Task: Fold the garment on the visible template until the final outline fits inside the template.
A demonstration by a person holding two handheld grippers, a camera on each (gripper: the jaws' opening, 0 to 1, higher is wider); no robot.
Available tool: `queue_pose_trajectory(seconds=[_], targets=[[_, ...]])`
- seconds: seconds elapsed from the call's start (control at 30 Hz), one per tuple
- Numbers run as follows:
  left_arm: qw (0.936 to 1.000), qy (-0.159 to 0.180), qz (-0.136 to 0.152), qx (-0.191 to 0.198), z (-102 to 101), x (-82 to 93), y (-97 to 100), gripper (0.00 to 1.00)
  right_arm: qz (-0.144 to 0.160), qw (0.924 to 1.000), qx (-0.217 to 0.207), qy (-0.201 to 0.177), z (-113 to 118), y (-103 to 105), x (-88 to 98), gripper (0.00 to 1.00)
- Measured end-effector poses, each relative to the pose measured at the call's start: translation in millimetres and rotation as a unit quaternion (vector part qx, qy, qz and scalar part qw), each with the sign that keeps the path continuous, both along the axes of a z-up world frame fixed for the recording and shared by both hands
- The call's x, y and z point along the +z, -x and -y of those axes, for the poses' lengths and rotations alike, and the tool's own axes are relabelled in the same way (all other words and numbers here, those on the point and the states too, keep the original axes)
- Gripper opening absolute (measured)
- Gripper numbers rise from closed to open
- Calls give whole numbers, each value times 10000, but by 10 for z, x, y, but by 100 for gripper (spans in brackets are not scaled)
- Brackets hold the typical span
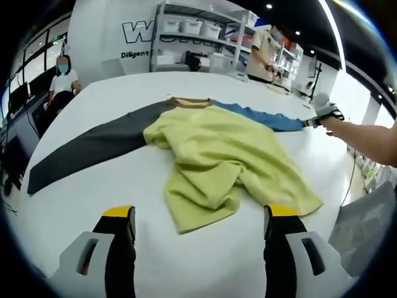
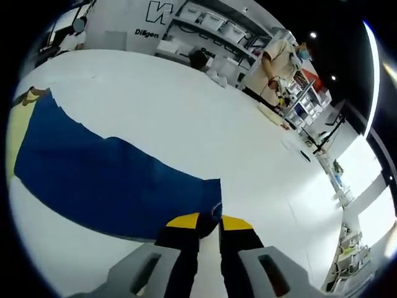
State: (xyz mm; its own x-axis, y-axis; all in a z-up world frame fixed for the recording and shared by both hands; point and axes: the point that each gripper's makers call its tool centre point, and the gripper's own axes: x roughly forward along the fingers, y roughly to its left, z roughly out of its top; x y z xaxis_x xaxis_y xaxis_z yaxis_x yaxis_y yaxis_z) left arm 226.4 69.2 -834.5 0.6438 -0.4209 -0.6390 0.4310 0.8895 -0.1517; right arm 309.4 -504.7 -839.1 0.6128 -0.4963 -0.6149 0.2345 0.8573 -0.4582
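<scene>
soft, light long-sleeve shirt (image 1: 217, 155), yellow body, grey and blue sleeves, lies crumpled mid white surface (image 1: 80, 205). right tool (image 2: 209, 225) clenched on blue sleeve (image 2: 105, 186) cuff. left tool (image 1: 198, 226) released, near hem; floppy cloth, grab edges.

— How is the light?
— Bright, even, from ceiling spots (image 1: 268, 6) and a strip light (image 2: 372, 68); the white table (image 1: 124, 186) glares mildly ahead of the jaws.
— Sharpness?
— Crisp centrally; edges bend and smear, and shadows under the jaws are soft.
</scene>
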Motion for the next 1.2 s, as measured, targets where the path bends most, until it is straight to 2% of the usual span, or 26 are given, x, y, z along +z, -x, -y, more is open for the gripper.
queue_pose_trajectory(seconds=[0.2, 0.3, 0.53, 0.6, 0.7, 0.77, 0.8, 0.9, 0.97, 1.07, 1.17, 1.2], targets=[[10000, 3, -13, 0, -1, -2, 3, 80, -89, 9999, -40, 31, 44, 43, -38, 8], [10000, -9, -39, -19, 6, -14, 13, 80, -115, 9999, -99, 66, 119, 87, -39, 6], [9999, -26, -74, -72, 32, -36, 29, 80, -55, 9997, -212, 72, 166, 162, -8, 11], [9999, -31, -64, -72, 32, -33, 28, 81, 216, 9995, -222, -57, 126, 110, 61, 22], [10000, -23, -48, -34, 28, -27, 22, 84, 422, 9990, -150, -41, 79, 40, 201, 25], [9999, 9, 68, 97, 10, 7, -17, 95, 542, 9984, -131, -68, 46, 6, 255, 27], [9996, 76, 222, 166, 12, 44, -54, 99, 587, 9982, -74, -42, 14, -20, 294, 27], [9996, 136, 172, 170, 20, 53, -38, 99, 644, 9979, -21, -24, -21, -42, 340, 28], [9994, 184, 264, 136, 40, 86, -49, 99, 688, 9976, 33, -25, -60, -60, 378, 29], [9999, 121, 90, 25, 81, 29, 0, 99, 789, 9968, 126, -69, -151, -82, 455, 32], [9996, 147, 230, 36, 77, 85, -28, 99, 922, 9954, 224, -125, -253, -94, 542, 35], [9996, 150, 239, 51, 67, 98, -24, 99, 1059, 9937, 337, -170, -338, -117, 611, 37]])
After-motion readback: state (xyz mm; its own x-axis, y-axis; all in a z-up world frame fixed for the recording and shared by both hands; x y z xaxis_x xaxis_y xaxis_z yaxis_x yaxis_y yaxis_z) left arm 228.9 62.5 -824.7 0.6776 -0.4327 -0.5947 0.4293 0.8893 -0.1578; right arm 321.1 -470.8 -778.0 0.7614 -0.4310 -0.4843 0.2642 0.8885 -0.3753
